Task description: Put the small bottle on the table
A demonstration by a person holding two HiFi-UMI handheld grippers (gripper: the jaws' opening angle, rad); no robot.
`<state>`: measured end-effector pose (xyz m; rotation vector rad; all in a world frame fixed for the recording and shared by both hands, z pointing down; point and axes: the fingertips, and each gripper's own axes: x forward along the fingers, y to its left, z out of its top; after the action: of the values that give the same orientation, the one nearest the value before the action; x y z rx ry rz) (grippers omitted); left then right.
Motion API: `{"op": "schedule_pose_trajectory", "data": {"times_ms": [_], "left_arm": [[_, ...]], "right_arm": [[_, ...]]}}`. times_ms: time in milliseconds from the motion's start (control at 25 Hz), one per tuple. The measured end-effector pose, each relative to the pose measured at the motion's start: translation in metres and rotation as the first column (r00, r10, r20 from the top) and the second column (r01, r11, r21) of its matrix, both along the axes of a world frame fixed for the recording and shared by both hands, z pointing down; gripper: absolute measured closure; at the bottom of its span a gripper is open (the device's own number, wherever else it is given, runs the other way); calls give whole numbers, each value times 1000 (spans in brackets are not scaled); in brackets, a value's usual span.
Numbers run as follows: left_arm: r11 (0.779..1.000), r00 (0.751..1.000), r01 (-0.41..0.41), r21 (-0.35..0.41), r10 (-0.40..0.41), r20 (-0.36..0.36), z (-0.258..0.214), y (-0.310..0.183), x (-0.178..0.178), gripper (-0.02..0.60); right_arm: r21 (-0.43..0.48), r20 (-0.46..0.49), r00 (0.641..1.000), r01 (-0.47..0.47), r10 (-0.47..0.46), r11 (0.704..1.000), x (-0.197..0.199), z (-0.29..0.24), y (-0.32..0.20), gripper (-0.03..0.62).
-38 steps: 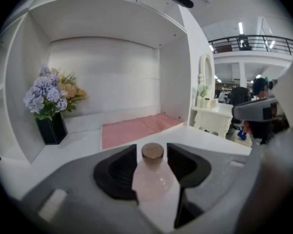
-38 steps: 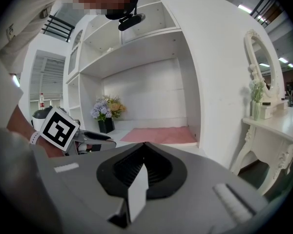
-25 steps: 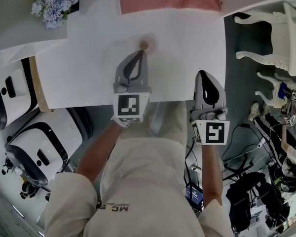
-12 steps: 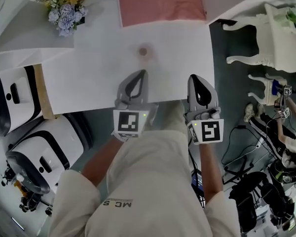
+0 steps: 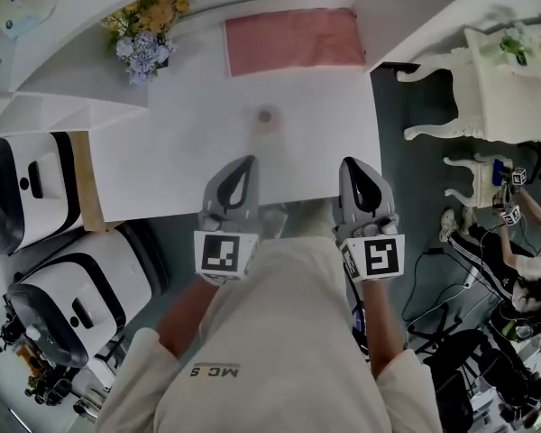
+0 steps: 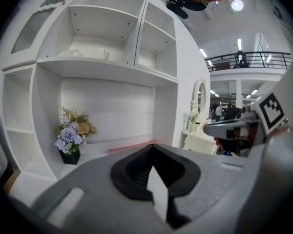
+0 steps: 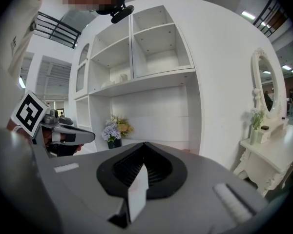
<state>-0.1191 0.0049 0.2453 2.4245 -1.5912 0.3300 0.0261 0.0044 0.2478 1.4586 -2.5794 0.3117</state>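
Small bottle (image 5: 265,115) sits on table (image 5: 162,152), upper centre of frame, so placing looks done imo. Left gripper (image 5: 244,162) and right gripper (image 5: 350,163) below it, jaws together, empty. Next: just steer clear of bottle.

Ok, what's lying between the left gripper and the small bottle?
Nothing: in the head view only bare white table separates the left gripper from the small bottle standing beyond its shut jaws.

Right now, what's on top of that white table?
A small brown-capped bottle stands on the white table; a pink cloth and dark vase of flowers sit farther back. The left gripper and right gripper overlap its near edge.
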Motion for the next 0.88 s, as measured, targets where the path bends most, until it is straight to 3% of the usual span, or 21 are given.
{"op": "schedule_pose_trajectory", "data": {"times_ms": [360, 640, 880], "left_arm": [[1000, 1000, -5, -20, 5, 14, -19, 23, -13, 581], [1000, 999, -23, 3, 23, 36, -35, 34, -15, 581], [999, 999, -43, -18, 43, 7, -32, 40, -11, 581]], "right_arm": [[3, -43, 999, -25, 26, 1000, 11, -25, 15, 599], [38, -22, 998, -63, 64, 997, 15, -46, 29, 599], [47, -12, 998, -61, 61, 997, 7, -49, 36, 599]]}}
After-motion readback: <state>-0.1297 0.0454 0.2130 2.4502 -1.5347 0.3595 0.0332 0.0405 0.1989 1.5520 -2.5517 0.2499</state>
